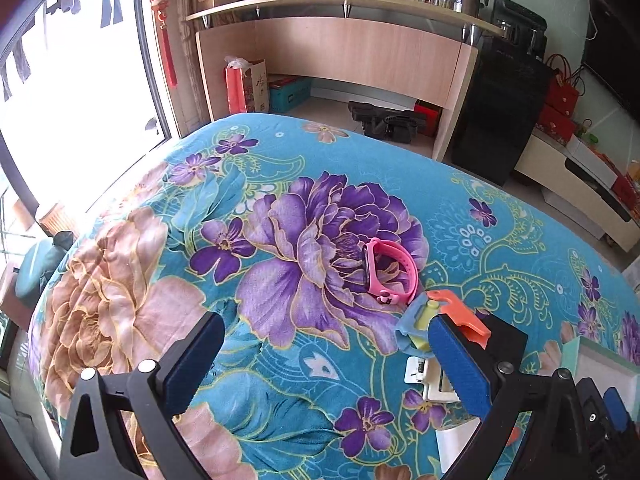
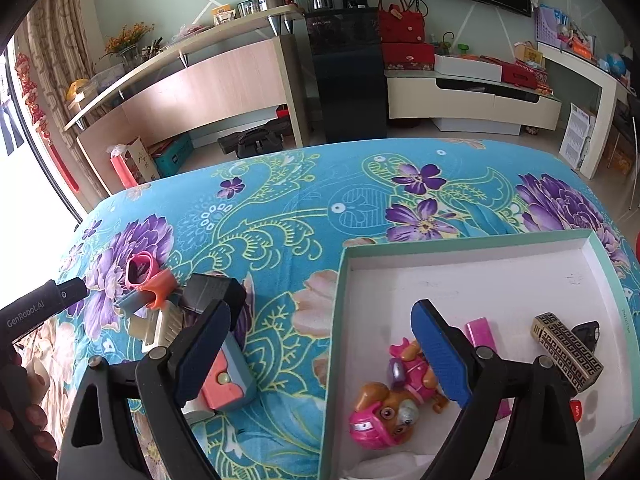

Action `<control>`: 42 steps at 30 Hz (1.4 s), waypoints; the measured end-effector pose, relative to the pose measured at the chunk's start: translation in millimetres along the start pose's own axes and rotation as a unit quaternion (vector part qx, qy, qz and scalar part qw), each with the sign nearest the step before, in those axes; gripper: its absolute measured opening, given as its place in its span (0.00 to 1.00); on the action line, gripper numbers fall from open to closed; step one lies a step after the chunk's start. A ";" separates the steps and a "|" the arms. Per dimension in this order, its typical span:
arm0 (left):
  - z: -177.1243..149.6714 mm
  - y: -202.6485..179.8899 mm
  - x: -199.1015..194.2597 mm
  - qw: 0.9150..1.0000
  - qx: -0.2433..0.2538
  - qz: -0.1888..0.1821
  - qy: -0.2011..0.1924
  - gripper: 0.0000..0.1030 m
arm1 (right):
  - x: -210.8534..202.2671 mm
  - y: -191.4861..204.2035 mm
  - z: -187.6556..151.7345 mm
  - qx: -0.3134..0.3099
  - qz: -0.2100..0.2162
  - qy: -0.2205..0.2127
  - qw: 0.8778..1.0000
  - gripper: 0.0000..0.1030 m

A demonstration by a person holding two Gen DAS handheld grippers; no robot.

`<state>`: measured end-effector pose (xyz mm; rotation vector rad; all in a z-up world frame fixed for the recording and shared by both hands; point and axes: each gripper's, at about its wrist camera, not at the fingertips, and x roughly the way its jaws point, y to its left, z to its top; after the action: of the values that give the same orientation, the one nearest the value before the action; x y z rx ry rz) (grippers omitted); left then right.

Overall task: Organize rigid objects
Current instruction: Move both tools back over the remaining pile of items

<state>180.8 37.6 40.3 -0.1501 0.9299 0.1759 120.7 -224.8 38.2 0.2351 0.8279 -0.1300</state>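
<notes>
Between picks. Your right gripper (image 2: 320, 356) hangs spread and empty above the box (image 2: 472, 250) rim, the toy pup (image 2: 394, 396) just beneath its right finger. Your left gripper (image 1: 326, 364), also spread and empty, faces the pink band (image 1: 390, 276) just ahead. Next, I judge: straddle the band, then close.

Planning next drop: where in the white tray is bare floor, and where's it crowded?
The tray is bare along its far wall and far-left corner. Near end is crowded: dog figure, pink block, patterned box. The right gripper stands open, straddling the tray's left wall.
</notes>
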 end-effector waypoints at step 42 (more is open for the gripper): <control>-67.7 -31.8 27.4 0.983 0.085 -0.103 0.126 1.00 | 15.2 28.3 -9.9 -0.012 0.030 0.036 0.999 0.89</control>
<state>150.7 -4.8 -20.0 -0.1122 1.1682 -0.1178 129.7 -195.3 24.9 0.2421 0.8933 -0.0553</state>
